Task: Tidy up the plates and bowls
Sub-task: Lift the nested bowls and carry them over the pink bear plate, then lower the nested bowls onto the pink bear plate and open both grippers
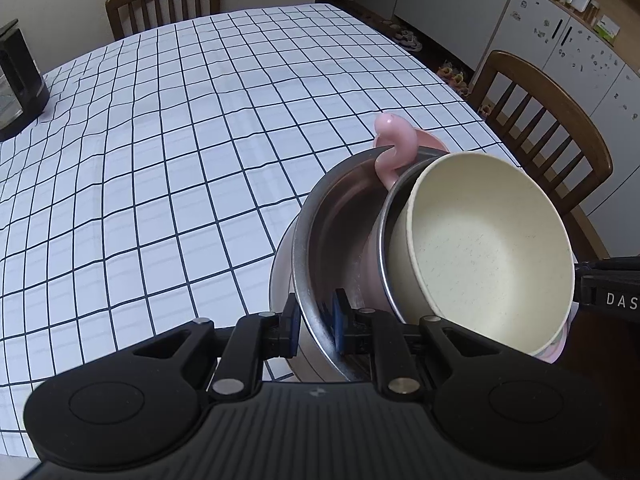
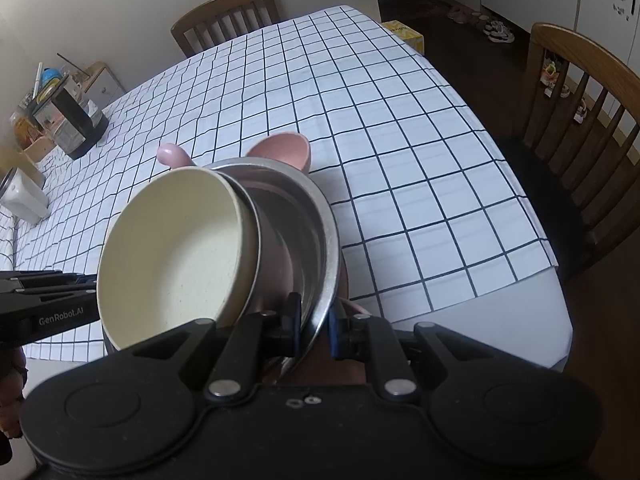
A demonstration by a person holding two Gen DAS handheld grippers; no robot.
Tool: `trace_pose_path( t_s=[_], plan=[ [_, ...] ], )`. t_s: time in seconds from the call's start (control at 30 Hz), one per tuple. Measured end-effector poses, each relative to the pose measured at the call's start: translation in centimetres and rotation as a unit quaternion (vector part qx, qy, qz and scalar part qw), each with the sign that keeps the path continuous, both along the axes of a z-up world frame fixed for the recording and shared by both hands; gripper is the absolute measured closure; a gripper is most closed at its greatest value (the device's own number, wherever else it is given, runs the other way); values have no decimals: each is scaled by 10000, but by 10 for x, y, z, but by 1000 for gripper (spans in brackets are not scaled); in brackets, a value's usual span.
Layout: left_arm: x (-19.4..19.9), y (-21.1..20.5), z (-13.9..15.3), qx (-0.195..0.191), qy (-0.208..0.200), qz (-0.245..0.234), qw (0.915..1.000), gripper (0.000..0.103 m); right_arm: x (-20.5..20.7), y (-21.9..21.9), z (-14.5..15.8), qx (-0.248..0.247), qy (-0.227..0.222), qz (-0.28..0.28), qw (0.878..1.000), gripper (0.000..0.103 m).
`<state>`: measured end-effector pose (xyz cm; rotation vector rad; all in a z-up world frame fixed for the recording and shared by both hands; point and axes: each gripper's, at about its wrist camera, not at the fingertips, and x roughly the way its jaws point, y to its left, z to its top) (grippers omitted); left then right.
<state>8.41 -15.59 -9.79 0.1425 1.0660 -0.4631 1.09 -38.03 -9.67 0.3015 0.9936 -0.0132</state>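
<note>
A large steel bowl (image 1: 332, 216) holds a tilted smaller steel bowl with a cream bowl (image 1: 488, 252) nested in it, and a pink piece with a curled handle (image 1: 394, 136) behind. My left gripper (image 1: 316, 320) is shut on the steel bowl's near rim. In the right wrist view my right gripper (image 2: 314, 328) is shut on the opposite rim of the same steel bowl (image 2: 320, 232), with the cream bowl (image 2: 176, 256) leaning left. A pink bowl (image 2: 280, 148) sits behind on the checked tablecloth. A white plate (image 1: 280, 276) lies under the stack.
The table with its checked cloth (image 1: 180, 140) stretches ahead. Wooden chairs stand at the far end (image 1: 164, 0) and at the right side (image 2: 580, 120). A black appliance (image 2: 76, 120) and a white container (image 2: 24, 196) sit at the far left.
</note>
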Motion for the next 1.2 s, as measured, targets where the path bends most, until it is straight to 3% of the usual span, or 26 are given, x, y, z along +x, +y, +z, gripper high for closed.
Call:
trace_pose_path(
  t_s=[0.3, 0.6, 0.8, 1.03, 1.1, 1.2],
  plan=[
    [0, 1, 0, -30, 5, 145, 9999, 88, 2, -1, 2, -114, 31, 130, 9998, 85],
    [-14, 2, 11, 101, -398, 419, 9983, 87, 0, -10, 12, -164, -66, 385, 9991, 77],
    [-30, 9, 23, 45, -552, 670, 9962, 87, -6, -17, 23, -230, -233, 558, 9979, 75],
    [-52, 13, 44, -143, -797, 526, 9953, 87, -26, -17, 45, -315, -639, 651, 9953, 68],
    [-59, 16, 51, -237, -868, 426, 9950, 85, -34, -15, 51, -319, -779, 647, 9943, 66],
    [-68, 23, 61, -347, -1014, 344, 9936, 69, -47, -9, 59, -333, -987, 633, 9925, 65]
  ],
)
